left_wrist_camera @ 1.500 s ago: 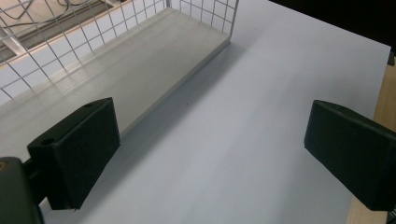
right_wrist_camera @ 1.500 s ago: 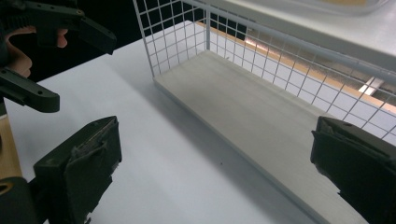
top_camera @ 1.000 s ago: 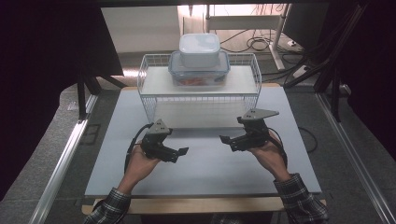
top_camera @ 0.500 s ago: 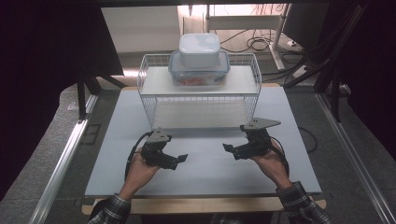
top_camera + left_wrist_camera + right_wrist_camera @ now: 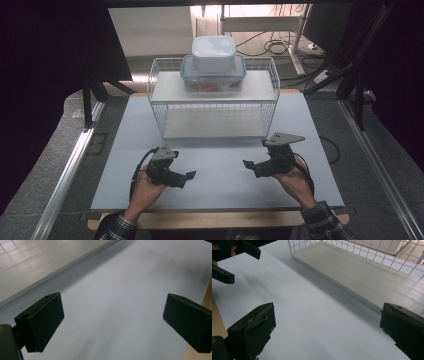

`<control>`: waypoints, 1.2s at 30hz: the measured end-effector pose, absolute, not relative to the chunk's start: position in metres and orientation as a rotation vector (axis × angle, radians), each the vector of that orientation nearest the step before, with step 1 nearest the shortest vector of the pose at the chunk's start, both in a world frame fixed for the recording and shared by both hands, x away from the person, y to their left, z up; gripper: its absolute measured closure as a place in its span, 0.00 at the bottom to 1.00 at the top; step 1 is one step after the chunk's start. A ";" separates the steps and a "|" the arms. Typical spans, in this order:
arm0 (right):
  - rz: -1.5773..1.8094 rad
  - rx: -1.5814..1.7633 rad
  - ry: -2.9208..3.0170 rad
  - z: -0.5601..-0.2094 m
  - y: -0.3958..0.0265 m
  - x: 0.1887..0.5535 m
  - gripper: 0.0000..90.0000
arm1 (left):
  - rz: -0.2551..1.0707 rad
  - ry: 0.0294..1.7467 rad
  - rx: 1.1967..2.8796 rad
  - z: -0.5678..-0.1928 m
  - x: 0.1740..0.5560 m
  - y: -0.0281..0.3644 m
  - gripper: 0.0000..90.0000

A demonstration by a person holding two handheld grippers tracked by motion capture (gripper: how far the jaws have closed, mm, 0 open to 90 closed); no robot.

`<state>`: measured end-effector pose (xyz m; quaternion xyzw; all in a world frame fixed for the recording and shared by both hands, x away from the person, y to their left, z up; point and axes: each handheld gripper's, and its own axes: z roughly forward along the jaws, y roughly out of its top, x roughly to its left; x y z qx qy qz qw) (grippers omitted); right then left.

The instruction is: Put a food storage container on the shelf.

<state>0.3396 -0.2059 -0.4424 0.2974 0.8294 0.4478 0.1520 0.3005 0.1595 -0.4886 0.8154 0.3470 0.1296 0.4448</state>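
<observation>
1. High view: table [image 5: 215,165] has a matte pale-grey top with a wood edge on my side. White wire rack [image 5: 214,97] stands at the far middle, with flat pale boards on both shelves. A clear rectangular tub with blue-grey lid [image 5: 213,74] sits on the top shelf, something reddish inside, too blurred to name. A smaller white rounded box [image 5: 213,53] is stacked on it. My left gripper [image 5: 186,176] and right gripper [image 5: 248,165] hover low over the near table, tips facing each other, well apart, both well short of the rack. Plaid cuffs at the bottom edge.
2. Left gripper view: my left gripper [image 5: 112,322] has its black blocky jaws spread wide, nothing between, bare table below.
3. Right gripper view: my right gripper [image 5: 327,335] also has its jaws wide and holds nothing. The rack's lower board lies ahead, and the left gripper is at top left.
</observation>
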 end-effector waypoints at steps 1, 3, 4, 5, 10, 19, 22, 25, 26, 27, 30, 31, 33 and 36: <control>1.286 0.856 2.381 -0.443 -0.207 0.339 0.00 | 0.320 0.864 2.018 -0.489 0.299 0.161 0.03; 1.287 0.862 2.380 -0.444 -0.209 0.337 0.00 | 0.325 0.872 2.019 -0.490 0.296 0.164 0.03; 1.282 0.864 2.379 -0.445 -0.211 0.336 0.00 | 0.327 0.876 2.020 -0.491 0.295 0.165 0.03; 1.281 0.866 2.377 -0.446 -0.213 0.334 0.00 | 0.329 0.880 2.018 -0.491 0.294 0.166 0.03; 1.278 0.895 2.367 -0.450 -0.222 0.329 0.00 | 0.340 0.902 2.020 -0.495 0.287 0.174 0.03; 1.257 0.942 2.358 -0.460 -0.234 0.325 0.00 | 0.362 0.941 2.029 -0.502 0.278 0.185 0.02; 1.250 0.956 2.354 -0.464 -0.239 0.323 0.00 | 0.370 0.954 2.035 -0.506 0.275 0.188 0.02; 1.241 0.966 2.348 -0.467 -0.242 0.322 0.00 | 0.379 0.962 2.040 -0.508 0.273 0.190 0.01; 1.240 0.971 2.347 -0.468 -0.244 0.322 0.00 | 0.381 0.965 2.040 -0.509 0.273 0.191 0.01; 1.235 0.976 2.347 -0.469 -0.245 0.321 0.00 | 0.384 0.970 2.040 -0.510 0.271 0.192 0.01; 1.219 0.993 2.348 -0.474 -0.251 0.320 0.00 | 0.398 0.978 2.044 -0.512 0.269 0.195 0.01; 1.212 1.006 2.345 -0.477 -0.254 0.319 0.00 | 0.406 0.981 2.045 -0.513 0.268 0.196 0.00; 1.213 1.008 2.343 -0.477 -0.255 0.319 0.00 | 0.416 0.985 2.046 -0.514 0.267 0.197 0.00; 1.210 1.018 2.344 -0.481 -0.257 0.318 0.00 | 0.422 0.993 2.049 -0.517 0.265 0.199 0.00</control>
